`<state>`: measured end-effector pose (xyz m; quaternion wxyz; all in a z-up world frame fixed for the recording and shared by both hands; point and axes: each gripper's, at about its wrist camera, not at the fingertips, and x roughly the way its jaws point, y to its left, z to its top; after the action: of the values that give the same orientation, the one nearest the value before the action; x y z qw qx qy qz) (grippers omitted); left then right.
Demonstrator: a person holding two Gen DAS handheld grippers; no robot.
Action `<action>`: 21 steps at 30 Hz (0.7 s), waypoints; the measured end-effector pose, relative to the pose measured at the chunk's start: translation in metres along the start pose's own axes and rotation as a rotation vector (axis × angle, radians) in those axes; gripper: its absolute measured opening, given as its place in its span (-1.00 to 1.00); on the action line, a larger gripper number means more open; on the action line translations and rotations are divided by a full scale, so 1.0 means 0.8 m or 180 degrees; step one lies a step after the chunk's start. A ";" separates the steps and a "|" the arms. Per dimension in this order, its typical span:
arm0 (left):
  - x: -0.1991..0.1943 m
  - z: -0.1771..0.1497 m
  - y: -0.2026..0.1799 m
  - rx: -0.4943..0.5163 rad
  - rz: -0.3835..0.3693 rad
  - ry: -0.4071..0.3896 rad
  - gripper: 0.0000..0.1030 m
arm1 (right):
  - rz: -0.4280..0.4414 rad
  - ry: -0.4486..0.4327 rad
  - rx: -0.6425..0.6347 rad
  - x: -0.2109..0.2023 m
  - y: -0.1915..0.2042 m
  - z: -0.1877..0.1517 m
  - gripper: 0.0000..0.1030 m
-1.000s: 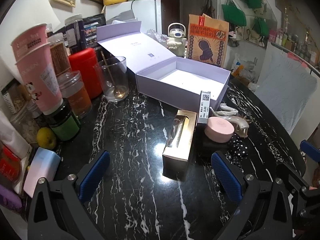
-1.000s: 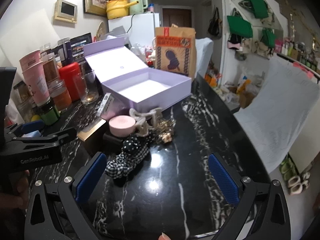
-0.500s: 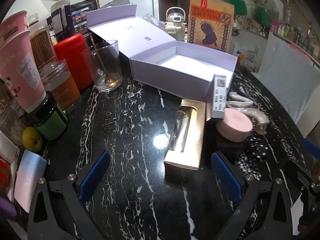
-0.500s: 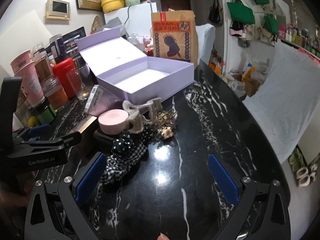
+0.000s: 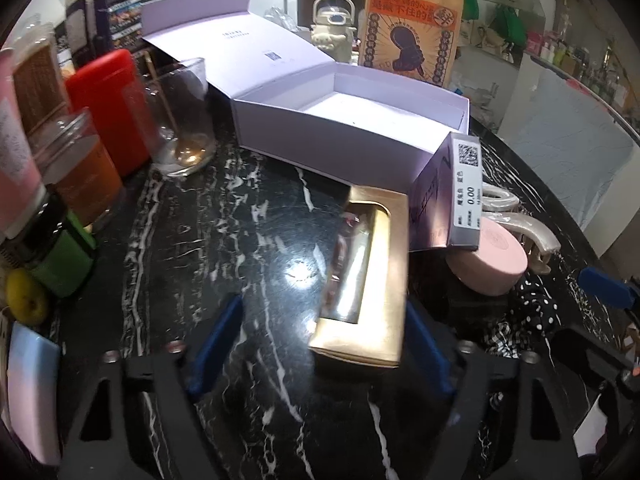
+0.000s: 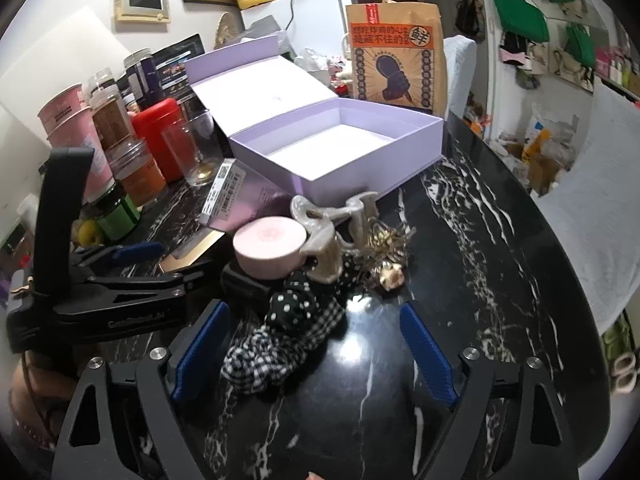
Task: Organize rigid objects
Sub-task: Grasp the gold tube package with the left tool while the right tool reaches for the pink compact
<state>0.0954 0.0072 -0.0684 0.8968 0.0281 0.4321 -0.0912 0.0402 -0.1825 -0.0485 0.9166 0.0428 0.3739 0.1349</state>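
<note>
The gold box (image 5: 362, 280), glossy card with a clear window, lies on the black marble table (image 5: 208, 248) just before the open lavender box (image 5: 344, 120), which looks set to receive the items. The left gripper (image 5: 320, 344) has just been closing; the gold box's near end is between its jaws, apparently not yet pinched. The right gripper (image 6: 312, 354) has also been narrowing, empty, over a soft checked scrunchie (image 6: 280, 344). Nearby sit a smooth pink round case (image 6: 270, 250) and a pearly hair claw (image 6: 332, 236).

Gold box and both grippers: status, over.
Left gripper jaws closing in around gold box, no grip yet. Right gripper jaws narrowing over checkered scrunchie, empty. Lavender box open, empty. Barcode carton crowds gold box.
</note>
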 end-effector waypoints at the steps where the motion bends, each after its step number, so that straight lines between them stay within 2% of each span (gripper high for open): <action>1: 0.005 0.002 -0.001 0.0023 -0.0016 0.0018 0.41 | -0.0002 -0.0003 -0.0008 0.000 -0.001 0.002 0.70; 7: 0.030 0.015 0.000 0.0049 -0.0240 0.0073 0.39 | -0.0061 -0.0037 -0.0083 0.001 -0.009 0.013 0.67; 9: 0.038 0.019 -0.001 0.0062 -0.0250 0.0060 0.38 | -0.0110 0.0002 -0.0060 0.006 -0.014 0.017 0.53; 12: 0.039 0.021 -0.003 0.0080 -0.0308 0.0030 0.11 | -0.0059 0.0082 0.0022 0.014 -0.023 0.021 0.38; 15: 0.040 0.021 -0.007 0.0193 -0.0245 0.0013 -0.15 | 0.0054 0.0086 0.0118 0.017 -0.028 0.025 0.26; 17: 0.039 0.019 -0.005 0.0204 -0.0297 0.0012 -0.22 | 0.0058 0.0062 0.0125 0.018 -0.027 0.029 0.13; 21: 0.032 0.015 0.009 0.0078 -0.0403 0.0027 -0.24 | 0.0025 -0.0020 0.0099 0.015 -0.024 0.037 0.06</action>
<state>0.1212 0.0091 -0.0812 0.8869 0.0120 0.4357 -0.1530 0.0733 -0.1972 -0.0386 0.9165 0.0589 0.3728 0.1325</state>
